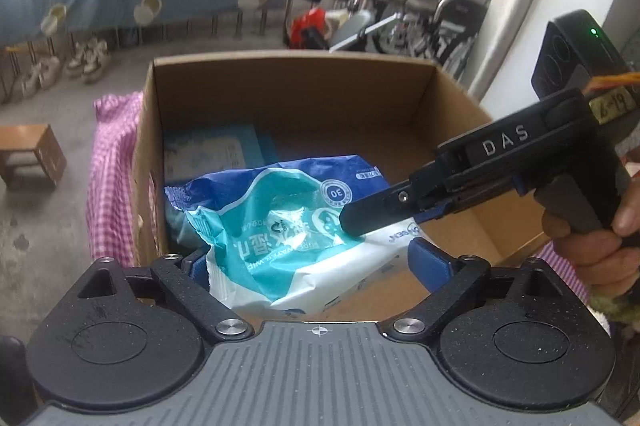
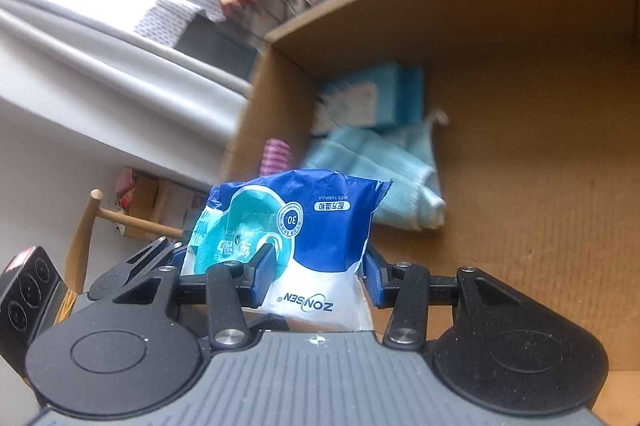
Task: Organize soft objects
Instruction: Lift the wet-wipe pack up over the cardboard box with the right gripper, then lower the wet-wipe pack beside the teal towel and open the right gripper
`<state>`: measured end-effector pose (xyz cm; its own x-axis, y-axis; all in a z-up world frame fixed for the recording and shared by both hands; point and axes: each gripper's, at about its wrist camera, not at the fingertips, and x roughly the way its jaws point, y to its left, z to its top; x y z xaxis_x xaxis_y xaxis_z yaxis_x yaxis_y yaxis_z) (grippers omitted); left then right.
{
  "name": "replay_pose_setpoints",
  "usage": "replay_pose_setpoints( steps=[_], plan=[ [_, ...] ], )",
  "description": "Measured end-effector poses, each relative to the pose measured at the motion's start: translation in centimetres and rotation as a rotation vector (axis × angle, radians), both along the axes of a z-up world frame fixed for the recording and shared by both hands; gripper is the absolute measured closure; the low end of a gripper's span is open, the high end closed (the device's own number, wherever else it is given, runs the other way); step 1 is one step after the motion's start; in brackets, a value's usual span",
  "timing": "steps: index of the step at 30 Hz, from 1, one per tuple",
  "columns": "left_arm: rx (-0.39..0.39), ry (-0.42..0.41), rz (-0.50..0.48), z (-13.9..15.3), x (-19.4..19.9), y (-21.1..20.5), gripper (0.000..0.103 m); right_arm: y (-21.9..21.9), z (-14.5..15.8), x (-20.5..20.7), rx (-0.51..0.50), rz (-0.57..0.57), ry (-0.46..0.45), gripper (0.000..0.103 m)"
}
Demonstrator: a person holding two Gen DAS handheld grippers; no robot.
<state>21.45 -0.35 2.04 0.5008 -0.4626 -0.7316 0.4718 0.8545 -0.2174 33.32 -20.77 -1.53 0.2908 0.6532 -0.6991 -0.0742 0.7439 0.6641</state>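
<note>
The wet-wipes pack [image 1: 288,226] hung over the open cardboard box [image 1: 296,66], above its near left part, held from both sides. The left gripper [image 1: 316,266] was closed across the pack's lower end, its blue pads pressing the film on either side. The right gripper [image 2: 316,274] was likewise clamped on the pack, near the white end bearing the brand name. Inside the box lay a light-blue folded cloth [image 2: 384,170] and a blue tissue pack [image 2: 372,98] against the far wall.

Handling assessment: the pack appeared light, soft and compressible, with slippery, crinkling film. The firmest hold was judged to be across the filled body, not the thin crimped edge, which could slip or tear.
</note>
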Motion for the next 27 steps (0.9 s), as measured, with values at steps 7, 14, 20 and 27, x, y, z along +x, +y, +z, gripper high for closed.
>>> replay_pose_setpoints(
  steps=[7,14,20,27],
  plan=[
    [0.039,0.026,0.027,-0.2,0.4,1.0,0.004,-1.0,-4.4,2.6,0.003,0.017,0.191,0.054],
    [-0.071,-0.051,0.093,2.4,-1.7,5.1,0.003,-0.1,-5.9,3.0,-0.059,0.051,0.270,0.054],
    [-0.159,-0.101,0.227,3.5,-3.5,9.4,0.002,2.1,-5.4,3.3,-0.111,0.086,0.260,0.054],
    [-0.196,-0.098,0.295,2.9,-4.7,11.3,0.002,4.3,-5.4,4.0,-0.193,0.099,0.239,0.054]
  ],
)
